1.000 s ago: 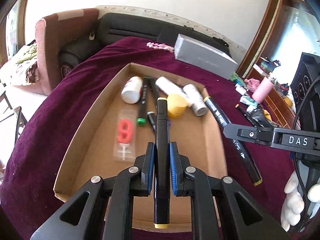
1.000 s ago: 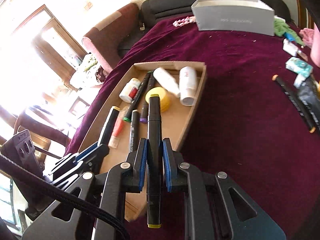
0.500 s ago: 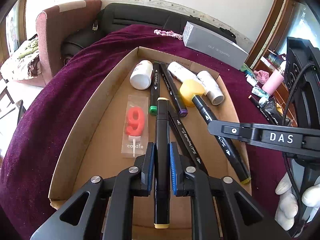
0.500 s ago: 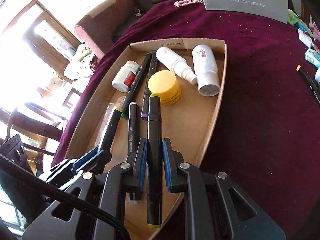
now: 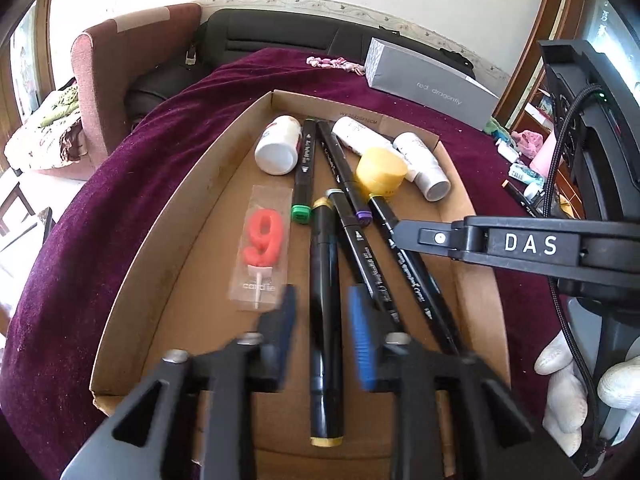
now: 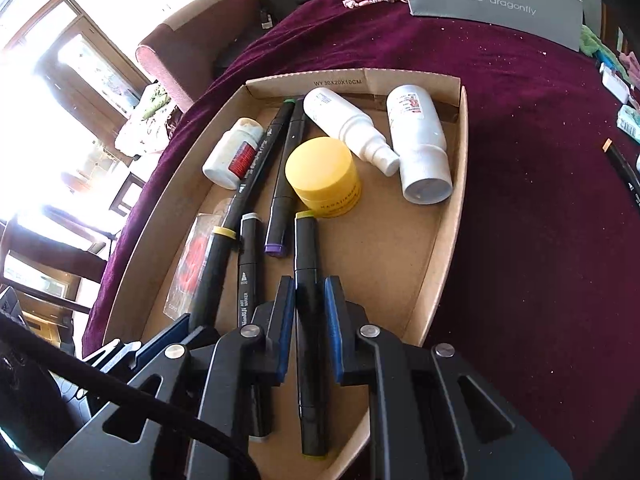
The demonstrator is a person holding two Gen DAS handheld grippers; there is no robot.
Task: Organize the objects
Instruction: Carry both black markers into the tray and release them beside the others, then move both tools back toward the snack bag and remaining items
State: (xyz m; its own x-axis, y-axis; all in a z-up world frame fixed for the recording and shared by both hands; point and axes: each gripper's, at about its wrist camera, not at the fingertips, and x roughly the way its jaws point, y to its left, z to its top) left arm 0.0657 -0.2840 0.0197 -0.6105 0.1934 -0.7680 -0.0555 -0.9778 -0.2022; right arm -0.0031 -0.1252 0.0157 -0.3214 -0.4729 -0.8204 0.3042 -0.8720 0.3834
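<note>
A maroon cloth [image 6: 520, 160] covers the table, and a grey box [image 6: 496, 4] stands at its far edge. On the cloth sits the shallow cardboard tray [image 6: 444, 240] that takes up most of both my views.

At the tray's far end lie two white bottles [image 6: 418, 144] side by side, a yellow-lidded jar [image 6: 324, 176] just in front of them, and a small white pill bottle [image 5: 279, 149] to the left. A wrapped red "9" candle [image 5: 264, 242] lies flat near the tray's left wall. Several black markers lie lengthwise down the middle.

My left claw [image 5: 324, 320] is opening: its blue pads stand clear on both sides of a yellow-tipped marker [image 5: 325, 320], which lies on the tray floor between them, let go.

My right claw [image 6: 309, 312] hangs over the tray's near end, clenched on another marker [image 6: 306, 256] with an olive tip, whose far end points at the jar. From the left view its finger crosses above the right-hand markers.
</note>
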